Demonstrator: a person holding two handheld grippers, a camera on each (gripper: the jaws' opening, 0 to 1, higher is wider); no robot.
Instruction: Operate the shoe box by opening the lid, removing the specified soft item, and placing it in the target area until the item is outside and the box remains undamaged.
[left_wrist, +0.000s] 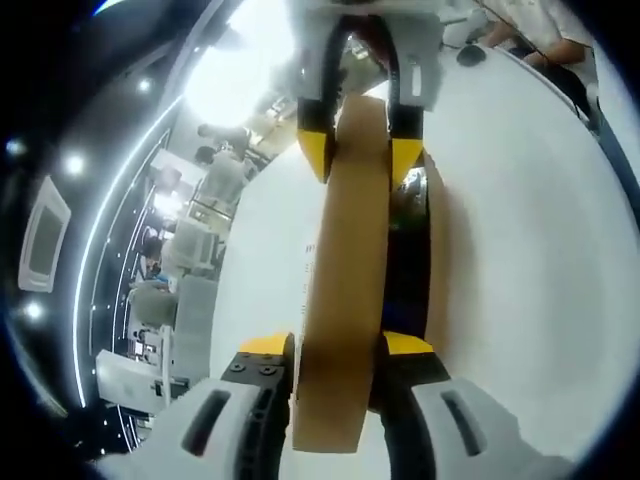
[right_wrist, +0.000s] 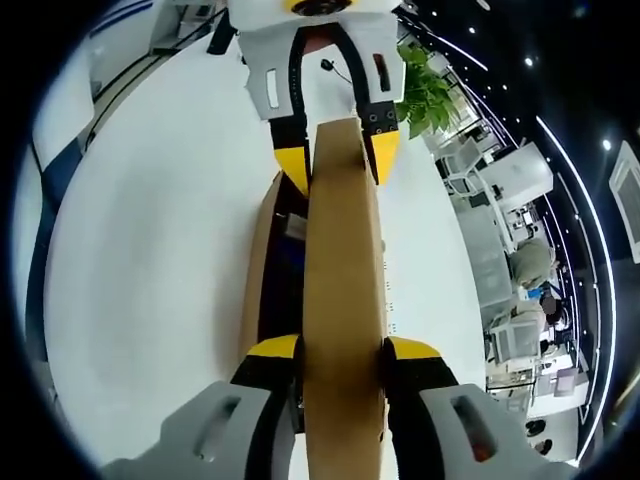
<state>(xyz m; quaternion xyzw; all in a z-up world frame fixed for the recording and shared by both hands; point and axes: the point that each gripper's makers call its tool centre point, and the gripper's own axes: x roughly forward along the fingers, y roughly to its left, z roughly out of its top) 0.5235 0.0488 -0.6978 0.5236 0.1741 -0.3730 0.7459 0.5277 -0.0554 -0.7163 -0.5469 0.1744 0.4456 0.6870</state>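
The brown cardboard lid (left_wrist: 345, 250) of the shoe box stands raised on edge over the white table. My left gripper (left_wrist: 337, 345) is shut on its near end. My right gripper (left_wrist: 360, 150) grips the far end, facing me. In the right gripper view the same lid (right_wrist: 343, 250) runs from my right gripper (right_wrist: 342, 348), shut on it, up to the left gripper (right_wrist: 338, 160). The open box (right_wrist: 262, 260) lies beside and under the lid. Its inside (right_wrist: 285, 280) is dark, and I cannot make out the contents.
The white table (left_wrist: 520, 260) spreads wide around the box. A small dark object (left_wrist: 470, 55) lies on it near a person (left_wrist: 540, 30) at the far edge. A green plant (right_wrist: 425, 95) and office desks (right_wrist: 520, 330) stand beyond the table.
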